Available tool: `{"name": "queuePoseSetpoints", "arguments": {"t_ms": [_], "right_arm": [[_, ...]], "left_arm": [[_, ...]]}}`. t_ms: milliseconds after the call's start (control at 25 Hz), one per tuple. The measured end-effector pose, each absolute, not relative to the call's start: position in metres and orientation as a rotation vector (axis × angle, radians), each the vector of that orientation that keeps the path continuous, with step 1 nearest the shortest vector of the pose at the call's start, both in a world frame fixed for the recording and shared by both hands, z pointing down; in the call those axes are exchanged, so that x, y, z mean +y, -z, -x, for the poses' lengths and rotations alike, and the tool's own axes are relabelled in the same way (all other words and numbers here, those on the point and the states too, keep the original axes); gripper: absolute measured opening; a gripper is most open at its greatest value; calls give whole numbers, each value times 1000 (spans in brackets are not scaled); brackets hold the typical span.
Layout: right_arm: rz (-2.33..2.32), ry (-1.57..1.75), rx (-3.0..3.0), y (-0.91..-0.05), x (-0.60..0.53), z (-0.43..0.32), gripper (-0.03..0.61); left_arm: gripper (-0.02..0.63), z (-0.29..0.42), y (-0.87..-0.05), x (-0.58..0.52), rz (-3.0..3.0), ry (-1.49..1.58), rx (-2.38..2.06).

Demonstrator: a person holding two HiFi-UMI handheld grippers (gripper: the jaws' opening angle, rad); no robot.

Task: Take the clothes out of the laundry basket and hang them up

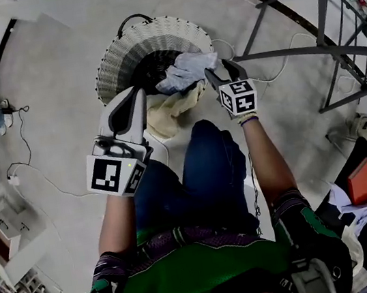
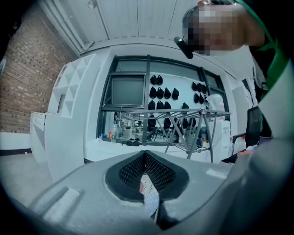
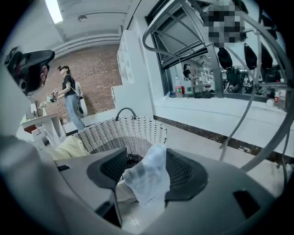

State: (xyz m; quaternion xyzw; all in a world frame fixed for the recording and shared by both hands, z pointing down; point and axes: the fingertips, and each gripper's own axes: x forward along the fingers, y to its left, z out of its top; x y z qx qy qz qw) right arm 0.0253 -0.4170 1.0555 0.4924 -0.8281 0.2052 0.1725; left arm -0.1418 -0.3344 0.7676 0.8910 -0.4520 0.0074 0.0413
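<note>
Cloth, pale blue-grey and crumpled (image 1: 188, 69), is bunched between the jaws of the right tool (image 1: 221, 72), just above the white woven wicker laundry basket (image 1: 114, 58). The left tool (image 1: 139, 92) hangs beside it with its jaws pressed together and apparently empty, over a cream-yellow garment (image 1: 164, 114). A good lift probably goes straight up until the cloth clears the rim, then across to the grey metal drying rack (image 1: 334, 49) at the right tool's right.

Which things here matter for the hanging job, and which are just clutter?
Job: laundry basket, pale blue cloth in the right tongs, cream cloth, drying rack.
Lying about: floor cables, orange item.
</note>
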Motion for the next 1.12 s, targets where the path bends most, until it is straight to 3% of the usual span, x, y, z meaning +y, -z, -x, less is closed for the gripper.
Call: {"name": "queuePoseSetpoints", "arguments": {"t_ms": [360,480,600,720,1120], "right_arm": [[-1403,-635,-2348,-1084,-430,-19,252],[-1439,-642,-2330,-1079,-433,-22,200],[-1480,-638,-2290,-1075,-432,-26,97],[-1464,-621,-2256,-1069,-433,-29,36],[-1440,-556,-2257,-980,-425,-34,29]], "left_arm": [[17,154,-787,-331,-2663,-102,-1446],[17,156,-783,-329,-2653,-128,-1438],[17,159,-779,-327,-2647,-160,-1452],[17,160,-769,-326,-2645,-158,-1458],[17,168,-699,-317,-2601,-114,-1485]]}}
